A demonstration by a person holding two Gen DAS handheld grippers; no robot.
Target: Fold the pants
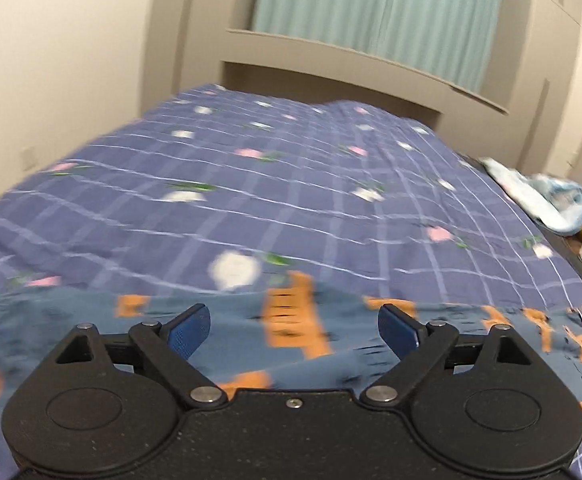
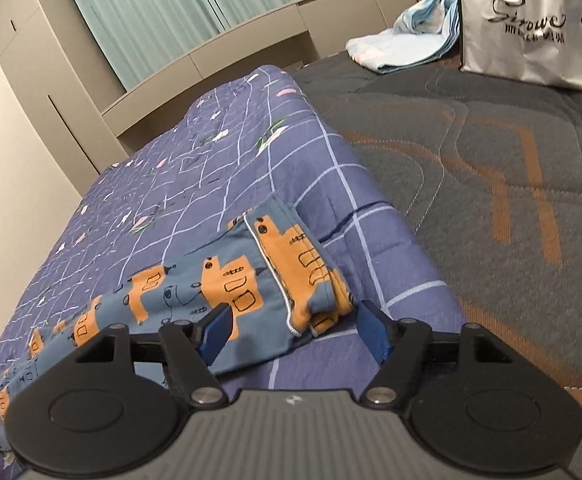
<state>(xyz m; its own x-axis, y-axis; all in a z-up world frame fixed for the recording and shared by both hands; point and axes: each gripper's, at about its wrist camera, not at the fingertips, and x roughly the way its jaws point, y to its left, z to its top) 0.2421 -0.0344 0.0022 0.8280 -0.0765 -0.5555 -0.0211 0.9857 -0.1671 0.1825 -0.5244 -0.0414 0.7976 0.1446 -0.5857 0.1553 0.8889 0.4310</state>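
Note:
The pants (image 2: 251, 272) are blue-grey with orange cartoon prints and lie folded in a long strip on the purple checked bedspread (image 2: 195, 184). Their waist end, with a white drawstring, lies just ahead of my right gripper (image 2: 295, 330). That gripper is open, its blue pads apart on either side of the cloth and not pressing it. In the blurred left wrist view the pants (image 1: 291, 308) run across the frame under my left gripper (image 1: 294, 334). It stands wide open with nothing held between its fingers.
The bedspread (image 1: 291, 200) covers the left part of a grey quilted mattress (image 2: 491, 160). A white paper bag (image 2: 531, 32) and a light blue cloth (image 2: 403, 44) sit at the mattress's far side. Beige cabinets and a green curtain stand behind the bed.

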